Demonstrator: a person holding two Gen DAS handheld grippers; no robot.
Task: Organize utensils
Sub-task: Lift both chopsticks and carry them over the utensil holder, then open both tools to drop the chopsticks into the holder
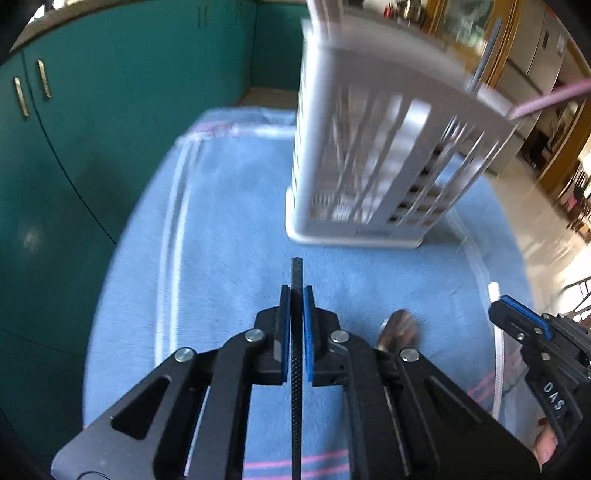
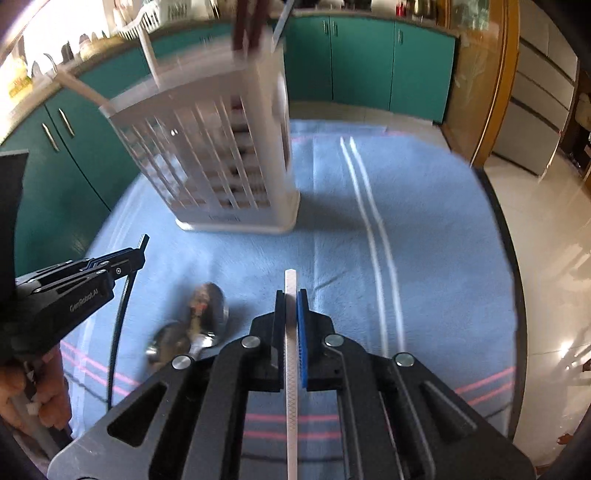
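Note:
A white slatted utensil holder (image 1: 373, 155) stands on the blue towel (image 1: 221, 221); it also shows in the right wrist view (image 2: 221, 155), with several utensils standing in it. My left gripper (image 1: 296, 295) is shut on a black textured stick (image 1: 296, 369), seen from the side in the right wrist view (image 2: 122, 306). My right gripper (image 2: 291, 299) is shut on a white textured stick (image 2: 291, 369); that gripper shows at the right edge of the left wrist view (image 1: 517, 314). Two metal spoons (image 2: 192, 325) lie on the towel between the grippers; one bowl shows in the left wrist view (image 1: 400, 328).
Teal cabinets (image 1: 92, 129) run behind and left of the table. A glossy tiled floor (image 2: 546, 240) lies to the right past the table edge. A dish rack (image 2: 147, 18) sits on the far counter.

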